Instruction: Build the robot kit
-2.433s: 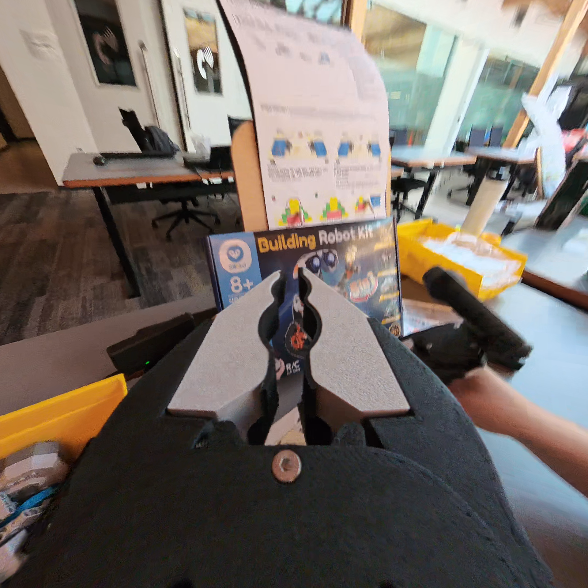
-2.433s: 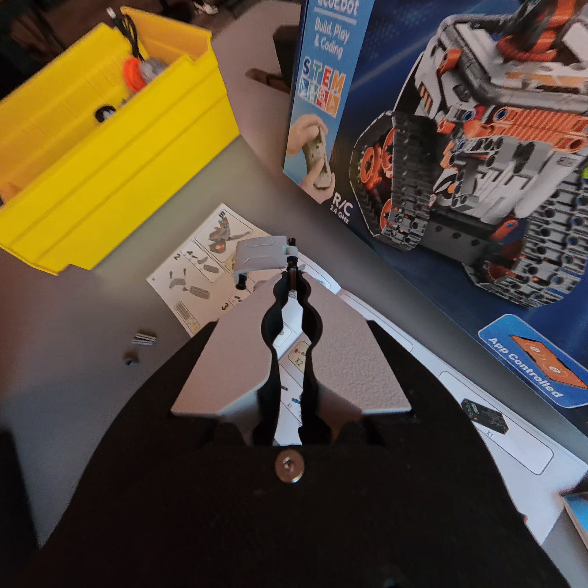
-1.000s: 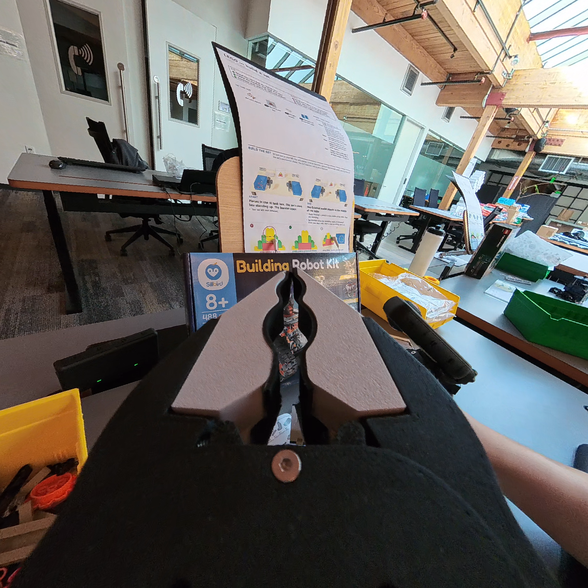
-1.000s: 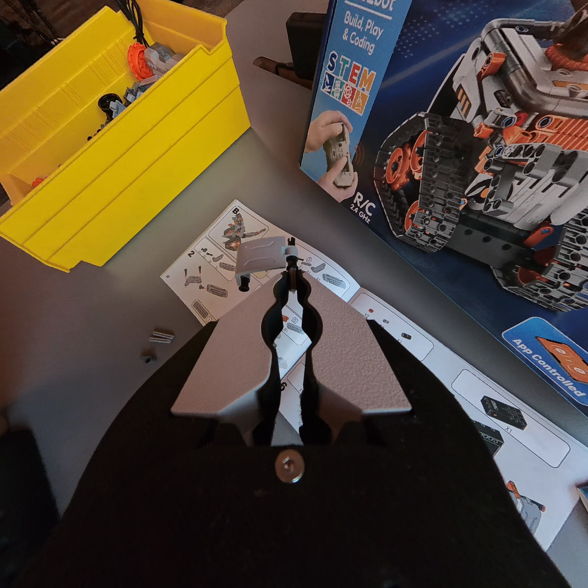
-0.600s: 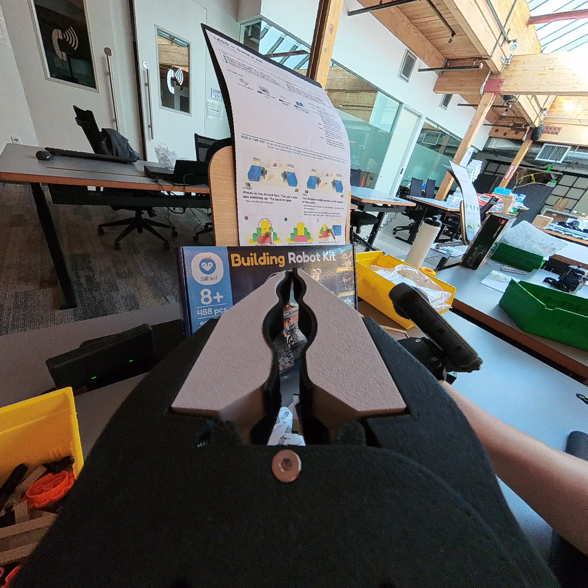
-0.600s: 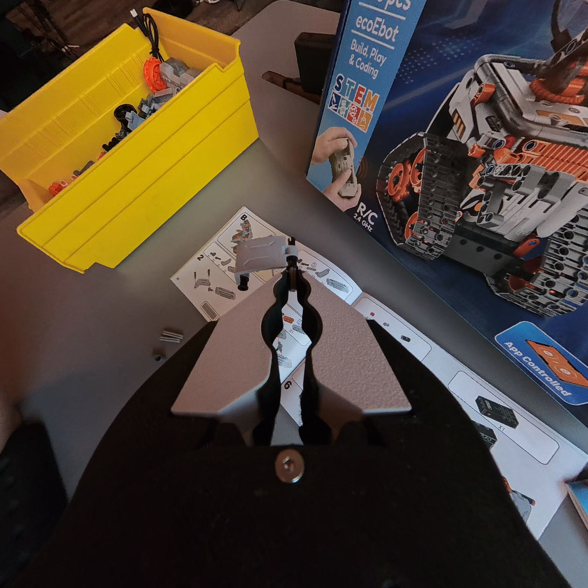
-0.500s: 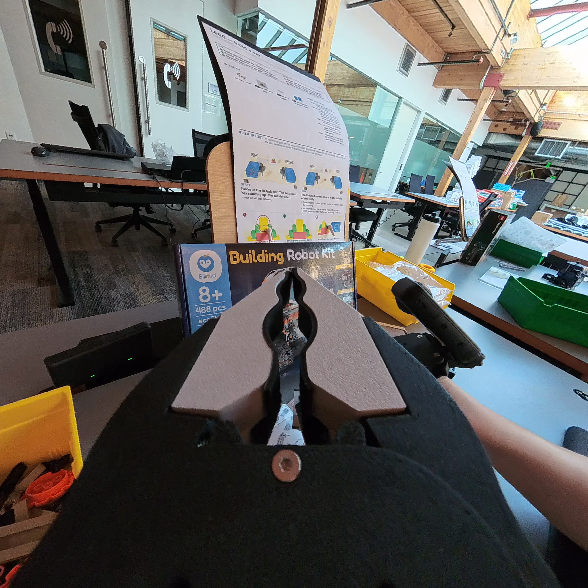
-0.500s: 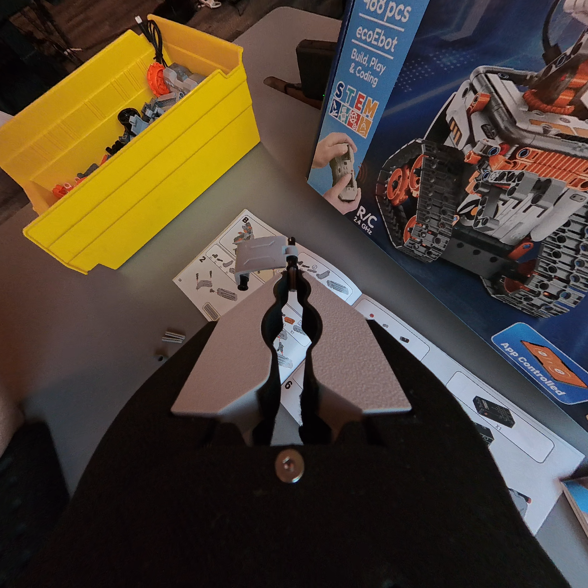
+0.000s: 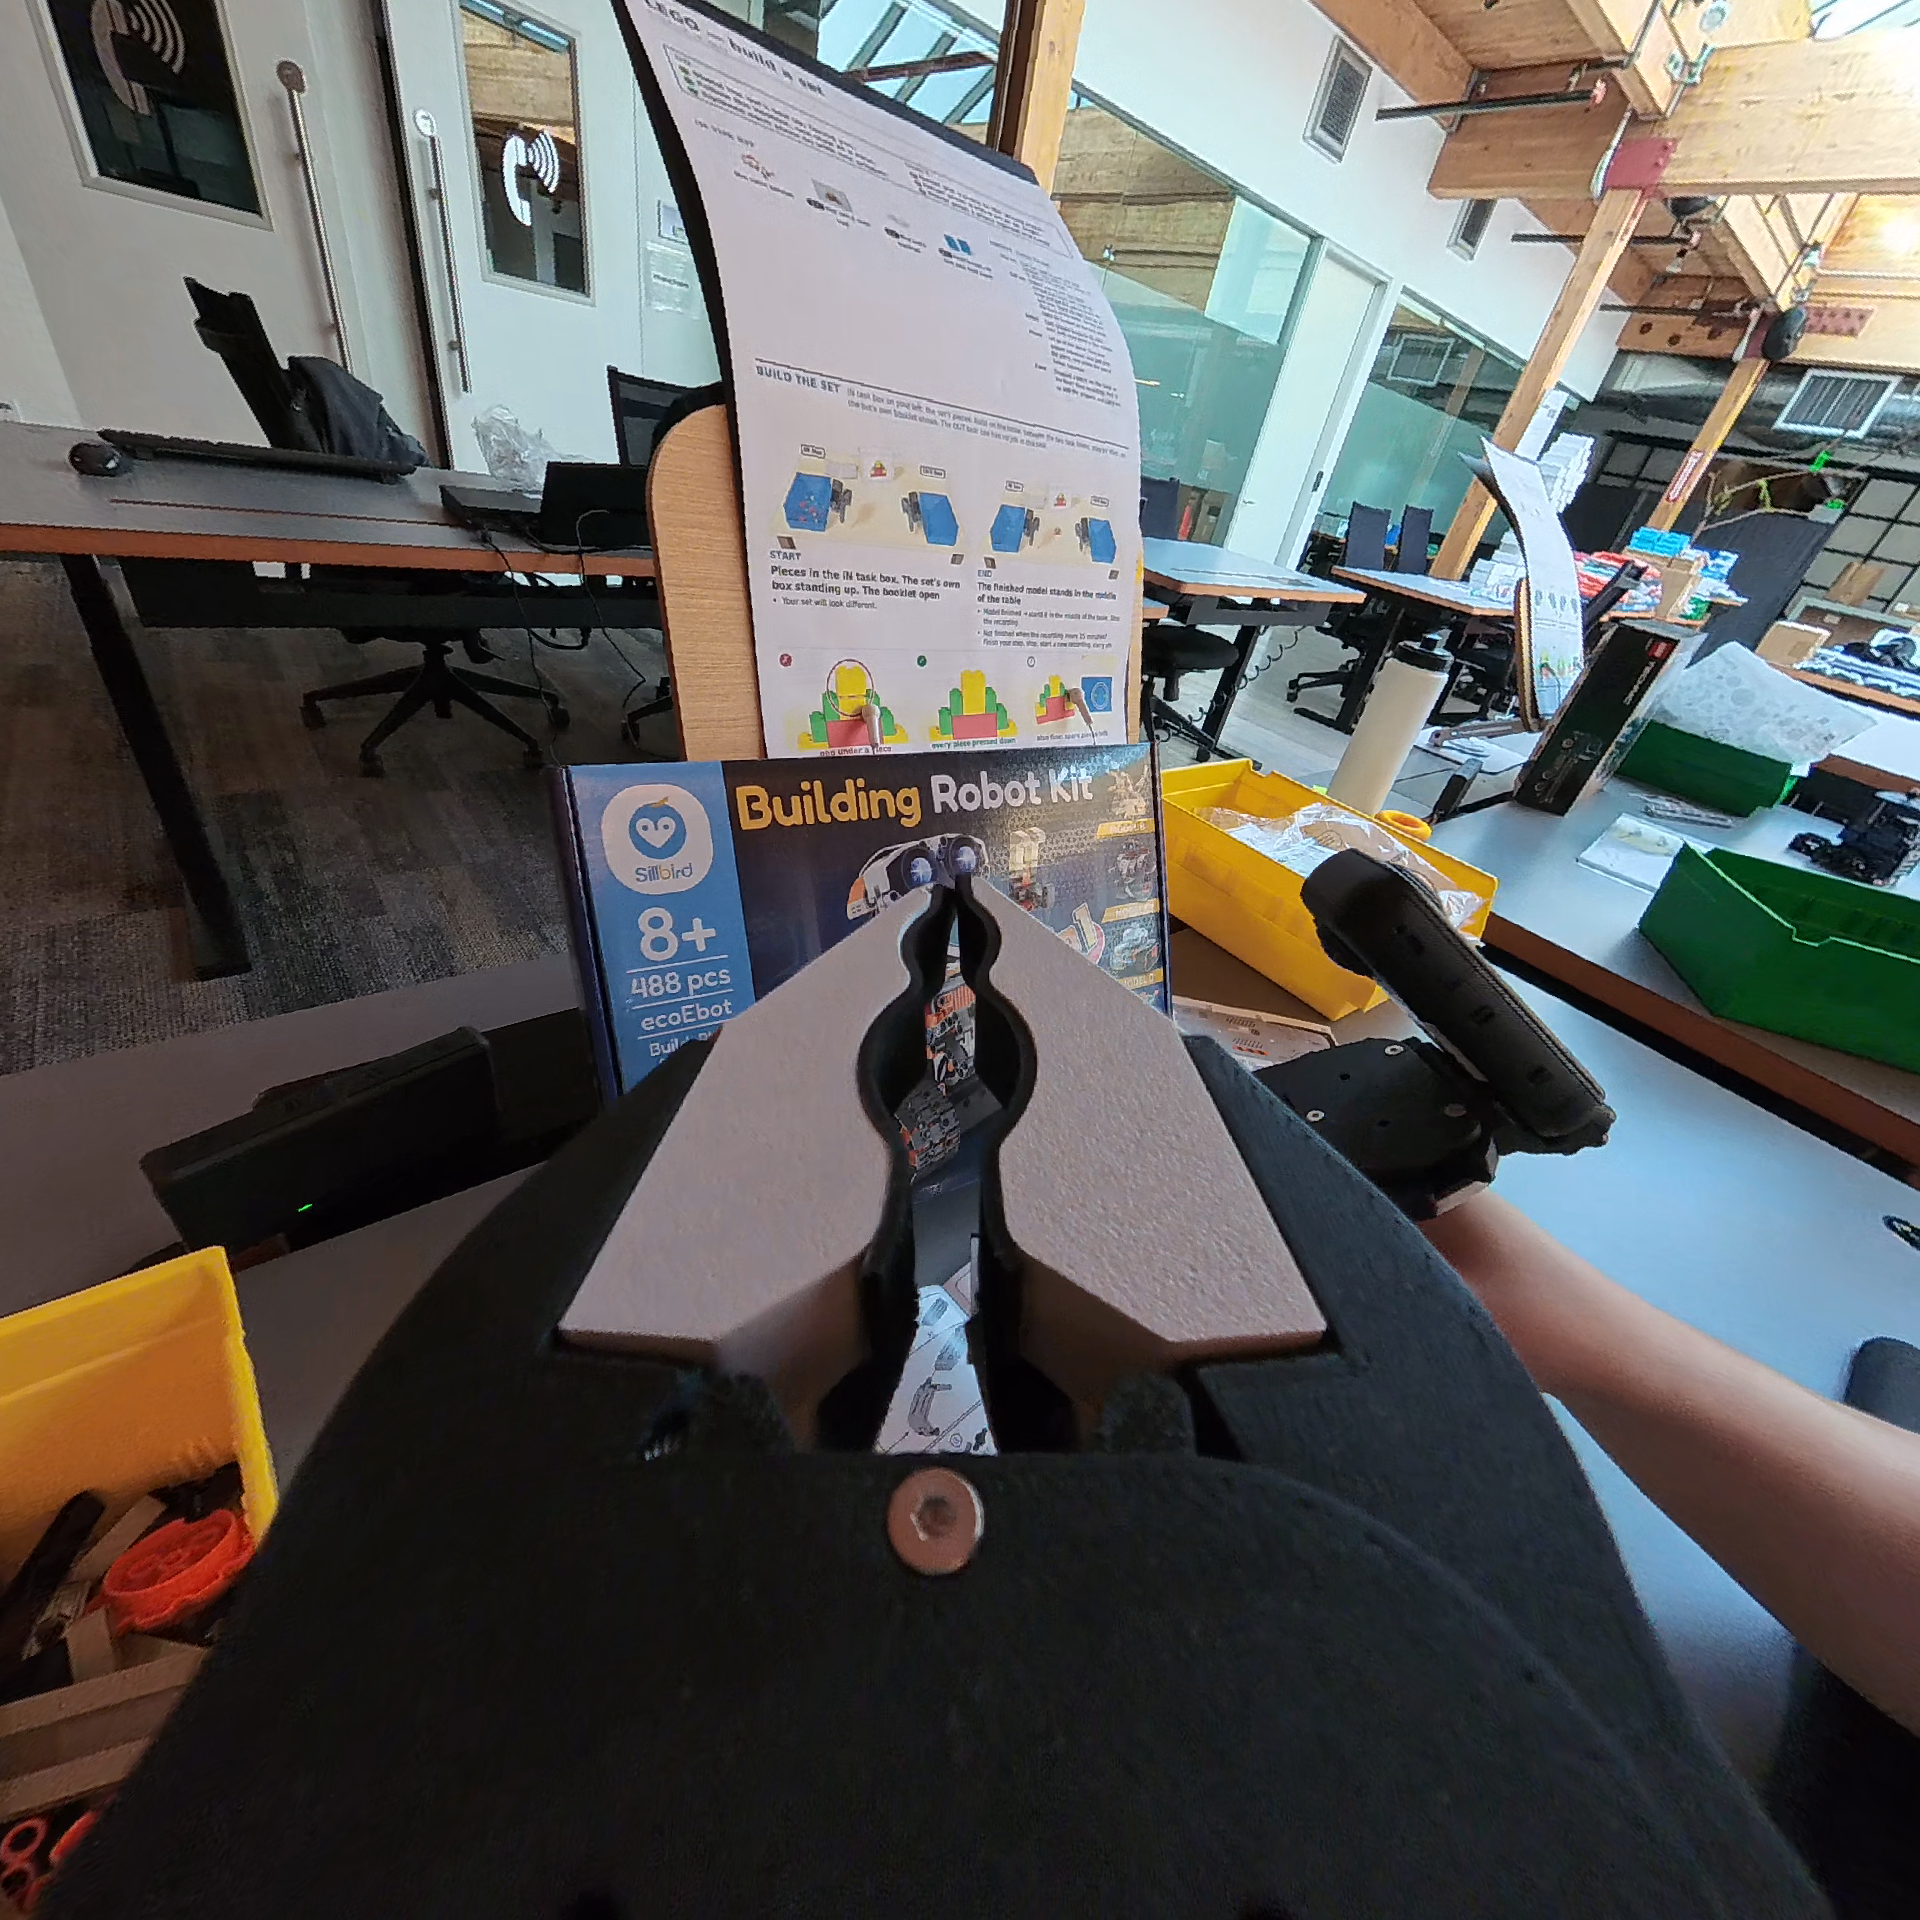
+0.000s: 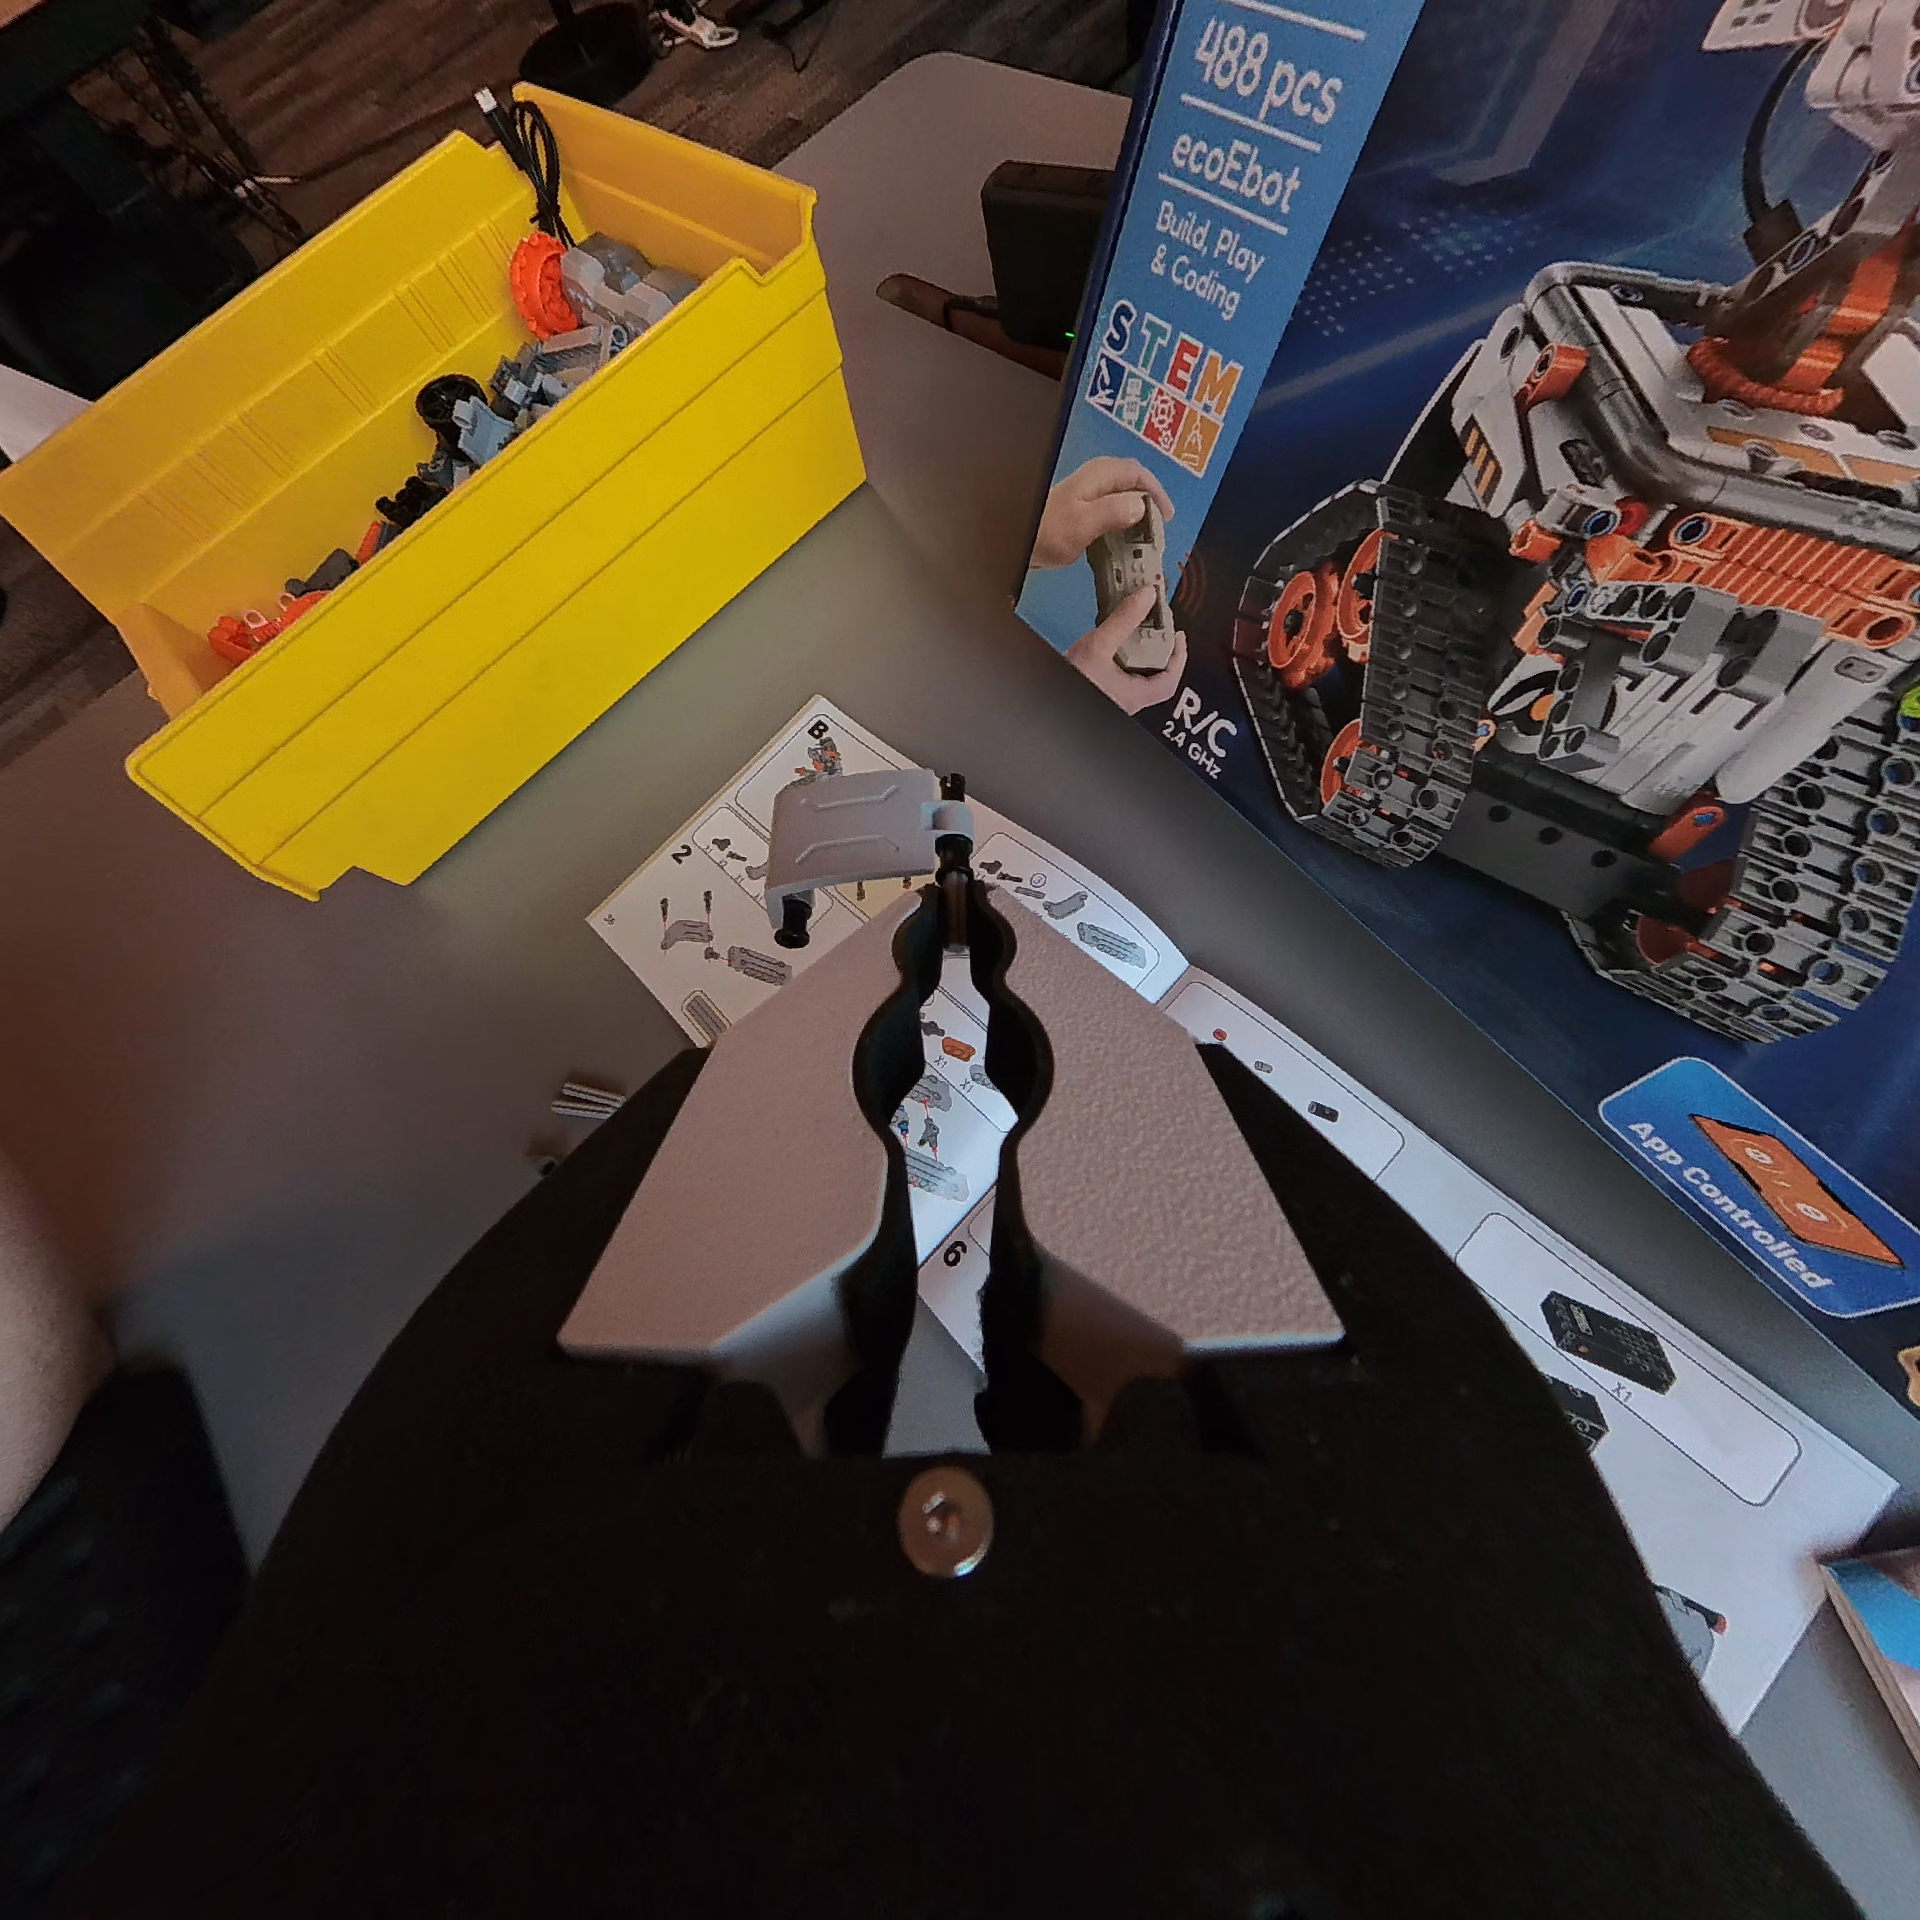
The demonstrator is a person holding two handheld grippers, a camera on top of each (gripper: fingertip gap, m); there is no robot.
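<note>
- Grey table (image 10: 312, 1039): lies below both tools and carries everything listed here.
- Blue kit box (image 10: 1558, 520): stands upright ahead and to the right of the right gripper. It shows a tracked robot and printed lettering.
- Printed sheet (image 9: 914, 416): stands curved behind the box, straight ahead of the left gripper.
- Yellow bin (image 10: 468, 623): sits ahead-left of the right gripper, well apart, with loose orange, grey and black parts inside.
- Instruction booklet (image 10: 1299, 1143): lies open and flat directly under the right gripper's fingers.
- Right gripper (image 10: 954, 883): jaws closed on the thin black pin of a grey panel piece (image 10: 847, 836). The piece is held above the booklet and projects left of the tips.
- Left gripper (image 9: 956, 888): jaws closed, nothing between them, aimed at the box front.
- Small loose pins (image 10: 587, 1096): lie on the table just left of the right gripper's body.
</note>
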